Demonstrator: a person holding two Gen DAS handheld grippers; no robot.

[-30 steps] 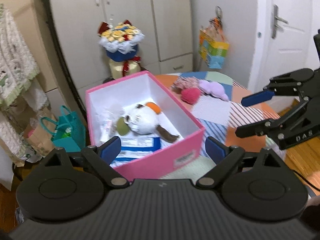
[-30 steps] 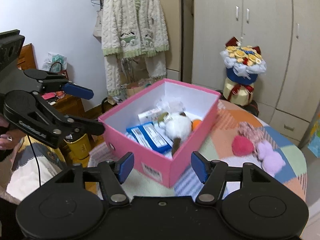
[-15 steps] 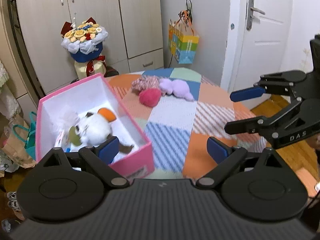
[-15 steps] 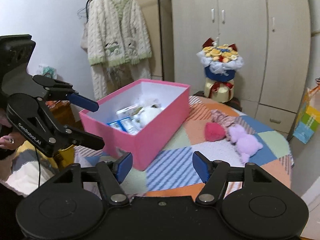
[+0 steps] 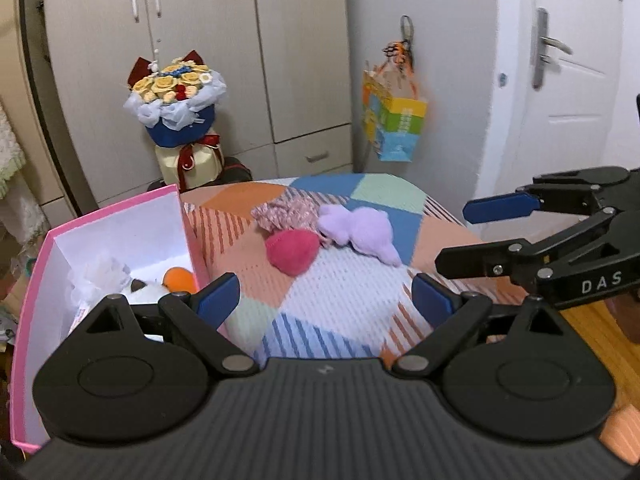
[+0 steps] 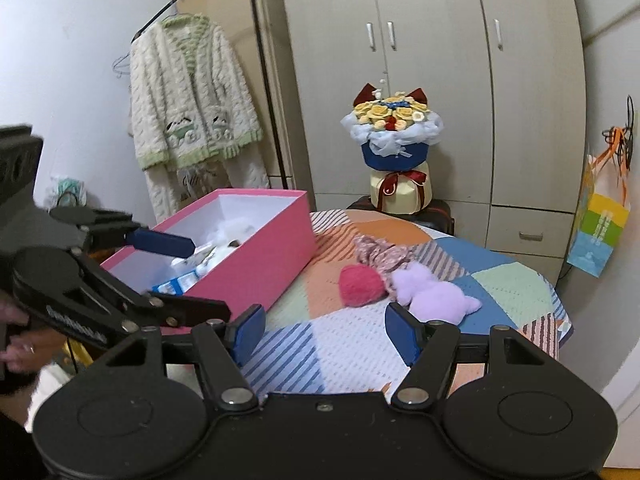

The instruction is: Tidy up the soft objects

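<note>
three soft toys left on the counter

both hand-held grippers, left (image 5: 325, 295) and right (image 6: 325, 330), gape empty. pink plush (image 6: 361, 285), lilac plush (image 6: 434, 292) and floral scrunchie (image 6: 378, 253) sit touching, beside the pink box (image 6: 256, 268). best approach: drop low, pinch one toy's middle.

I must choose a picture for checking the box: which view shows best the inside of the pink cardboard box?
The left wrist view: it looks down into the pink cardboard box, showing the white plush toy. The right wrist view shows mostly its outer wall.
</note>
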